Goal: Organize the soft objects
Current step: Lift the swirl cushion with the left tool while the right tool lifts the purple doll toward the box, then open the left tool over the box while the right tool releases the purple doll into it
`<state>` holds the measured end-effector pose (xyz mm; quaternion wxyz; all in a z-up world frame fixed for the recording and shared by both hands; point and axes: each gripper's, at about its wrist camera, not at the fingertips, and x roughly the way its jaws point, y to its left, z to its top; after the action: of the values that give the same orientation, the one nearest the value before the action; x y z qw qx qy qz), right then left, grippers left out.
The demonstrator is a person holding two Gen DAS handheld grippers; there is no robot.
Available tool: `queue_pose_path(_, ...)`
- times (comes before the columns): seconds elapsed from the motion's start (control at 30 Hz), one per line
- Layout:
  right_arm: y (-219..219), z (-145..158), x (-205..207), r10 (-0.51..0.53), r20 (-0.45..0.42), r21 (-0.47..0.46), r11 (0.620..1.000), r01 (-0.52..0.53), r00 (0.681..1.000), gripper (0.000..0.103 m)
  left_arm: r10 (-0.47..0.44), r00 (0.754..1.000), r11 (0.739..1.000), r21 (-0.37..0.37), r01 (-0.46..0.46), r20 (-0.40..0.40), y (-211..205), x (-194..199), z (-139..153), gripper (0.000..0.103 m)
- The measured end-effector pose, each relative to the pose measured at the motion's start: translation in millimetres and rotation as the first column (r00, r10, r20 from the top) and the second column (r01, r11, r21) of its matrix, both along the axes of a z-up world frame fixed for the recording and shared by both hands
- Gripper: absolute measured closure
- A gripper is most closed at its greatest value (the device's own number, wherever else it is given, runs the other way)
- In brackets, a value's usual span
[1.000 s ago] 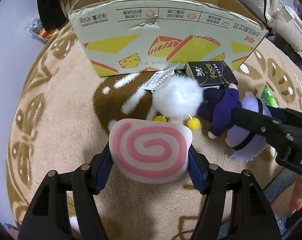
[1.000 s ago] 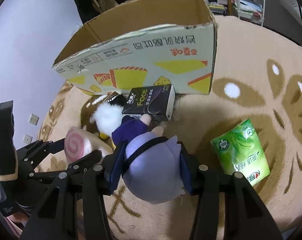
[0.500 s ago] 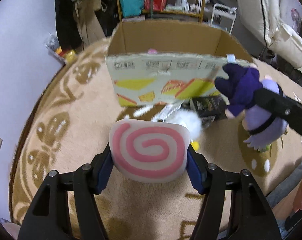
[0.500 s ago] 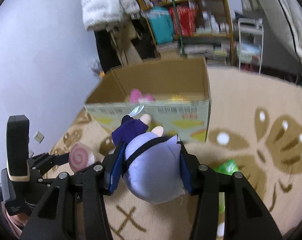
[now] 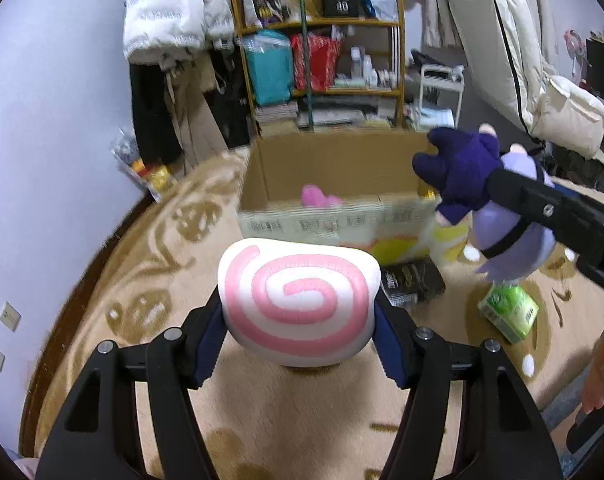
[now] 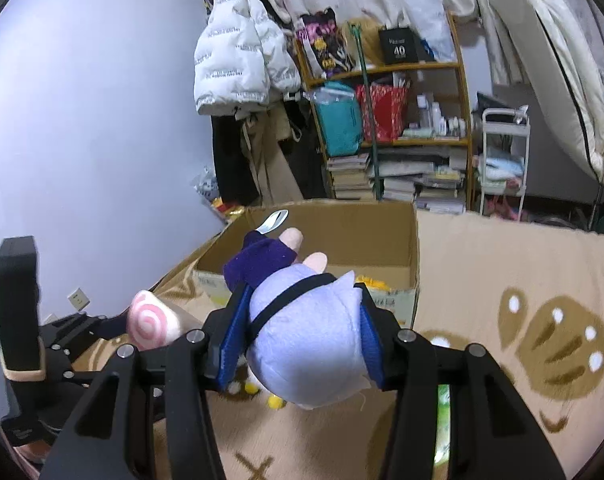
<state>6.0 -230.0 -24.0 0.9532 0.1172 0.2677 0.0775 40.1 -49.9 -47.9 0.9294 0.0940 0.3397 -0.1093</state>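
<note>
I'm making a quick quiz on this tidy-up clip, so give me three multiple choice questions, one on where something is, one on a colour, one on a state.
1. Where does the green packet lie?
A. in the cardboard box
B. on the rug
C. on the shelf

2. What colour is the spiral on the round plush?
A. pink
B. blue
C. green

3. What is the state of the right gripper?
A. open and empty
B. shut on the purple doll
C. shut on a book

Answers:
1 B: it rests on the rug, right of the cardboard box.
2 A: pink swirl on white.
3 B: its pads squeeze the purple doll.
</note>
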Motion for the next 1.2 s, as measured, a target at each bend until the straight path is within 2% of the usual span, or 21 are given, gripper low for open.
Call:
queue_pose_path(0.37, -1, 14, 21, 0.002, 0.066, -0.031, 1.000, 0.000, 0.998, 0.049, -0.023, 0.995, 1.000, -0.015, 0.024, 0.093, -6, 18, 40, 0.039)
queue_pose_path(0.6, -9, 23, 40, 0.005, 0.098, -0.054, 0.999, 0.000, 0.995, 0.049, -0.044, 0.990, 0.998, -0.046, 0.050, 0.132, -12, 44, 53, 0.039)
queue_pose_path(0.93, -15, 23, 67, 0.024, 0.095, -0.090, 0.996, -0.016, 0.995, 0.048, -0.082, 0.987, 0.996, -0.035, 0.087, 0.139, -25, 71, 43, 0.037)
queue_pose_path(1.2, -26, 9, 91, 0.032, 0.051, -0.090, 0.996, -0.028, 0.998, 0.048, -0.061, 0.995, 0.996, -0.054, 0.065, 0.080, -26, 93, 20, 0.037)
